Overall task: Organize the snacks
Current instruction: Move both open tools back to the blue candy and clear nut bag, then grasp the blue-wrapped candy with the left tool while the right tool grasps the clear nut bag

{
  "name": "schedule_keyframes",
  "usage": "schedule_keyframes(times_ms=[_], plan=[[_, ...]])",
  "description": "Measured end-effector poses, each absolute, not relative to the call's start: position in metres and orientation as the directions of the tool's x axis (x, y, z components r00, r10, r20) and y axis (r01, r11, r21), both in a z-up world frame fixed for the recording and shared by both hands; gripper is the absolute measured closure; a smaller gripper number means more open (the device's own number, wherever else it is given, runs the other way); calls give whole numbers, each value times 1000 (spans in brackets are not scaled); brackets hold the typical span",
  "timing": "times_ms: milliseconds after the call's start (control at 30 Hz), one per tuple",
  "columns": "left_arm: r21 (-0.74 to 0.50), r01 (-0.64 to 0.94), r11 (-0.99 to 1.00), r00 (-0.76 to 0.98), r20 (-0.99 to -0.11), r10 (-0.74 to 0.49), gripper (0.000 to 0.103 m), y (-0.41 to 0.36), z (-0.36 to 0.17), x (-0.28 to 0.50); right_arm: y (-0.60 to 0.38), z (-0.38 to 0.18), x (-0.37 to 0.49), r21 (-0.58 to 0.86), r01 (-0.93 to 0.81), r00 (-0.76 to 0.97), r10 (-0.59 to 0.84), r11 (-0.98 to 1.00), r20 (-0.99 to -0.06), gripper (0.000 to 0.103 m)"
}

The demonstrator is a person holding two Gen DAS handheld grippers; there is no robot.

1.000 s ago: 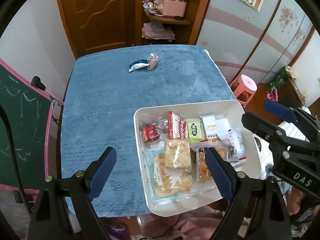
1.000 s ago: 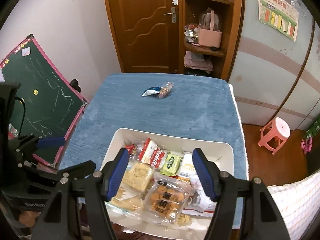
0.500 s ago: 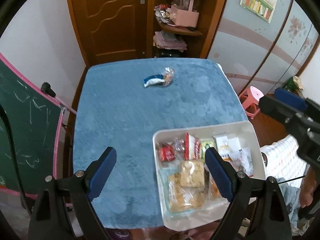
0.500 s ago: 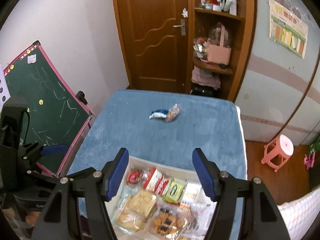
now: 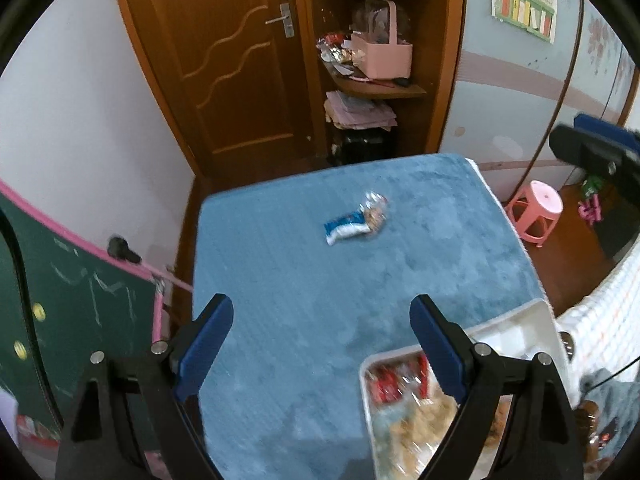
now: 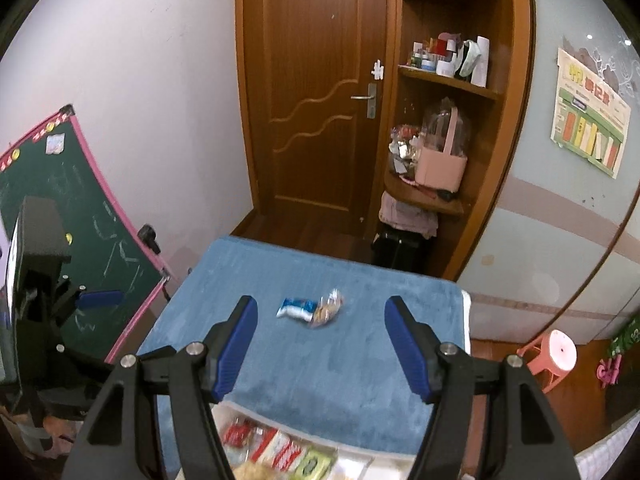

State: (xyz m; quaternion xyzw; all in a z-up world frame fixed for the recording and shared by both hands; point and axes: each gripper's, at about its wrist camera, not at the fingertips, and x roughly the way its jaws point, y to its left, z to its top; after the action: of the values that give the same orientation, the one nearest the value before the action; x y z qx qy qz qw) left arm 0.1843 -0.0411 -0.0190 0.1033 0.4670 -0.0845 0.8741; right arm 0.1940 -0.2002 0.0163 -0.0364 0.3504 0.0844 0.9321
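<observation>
A blue and clear snack packet [image 5: 355,222] lies alone on the far part of the blue table cloth [image 5: 280,280]; it also shows in the right wrist view [image 6: 313,309]. A white tray [image 5: 516,322] full of snack packs sits at the near right edge, and its far rim shows in the right wrist view [image 6: 280,420]. My left gripper [image 5: 322,350] is open and empty, raised above the table. My right gripper [image 6: 320,344] is open and empty, held high, with the packet seen between its fingers far ahead.
A green chalkboard [image 6: 60,208] with a pink frame leans at the table's left side. A wooden door [image 6: 316,92] and corner shelves with a pink basket [image 6: 440,168] stand behind the table. A pink stool [image 5: 538,208] stands on the floor at right.
Both grippers have risen and tilted up away from the tray. The tray has slid toward the bottom of both views and the far packet now sits nearer the middle.
</observation>
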Motion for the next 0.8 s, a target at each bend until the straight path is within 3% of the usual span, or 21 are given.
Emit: schedule_keyframes(times_ms=[267, 367, 800], plan=[[172, 311, 935, 555, -831, -32, 13, -57, -37, 269, -216, -17, 287, 109, -156, 672, 186, 982, -716, 37], [179, 349, 920, 535, -844, -39, 13, -64, -64, 308, -223, -48, 323, 163, -133, 626, 210, 978, -751, 42], [111, 546, 831, 282, -958, -58, 14, -105, -218, 405, -240, -235, 417, 349, 24, 315, 324, 937, -892, 57]])
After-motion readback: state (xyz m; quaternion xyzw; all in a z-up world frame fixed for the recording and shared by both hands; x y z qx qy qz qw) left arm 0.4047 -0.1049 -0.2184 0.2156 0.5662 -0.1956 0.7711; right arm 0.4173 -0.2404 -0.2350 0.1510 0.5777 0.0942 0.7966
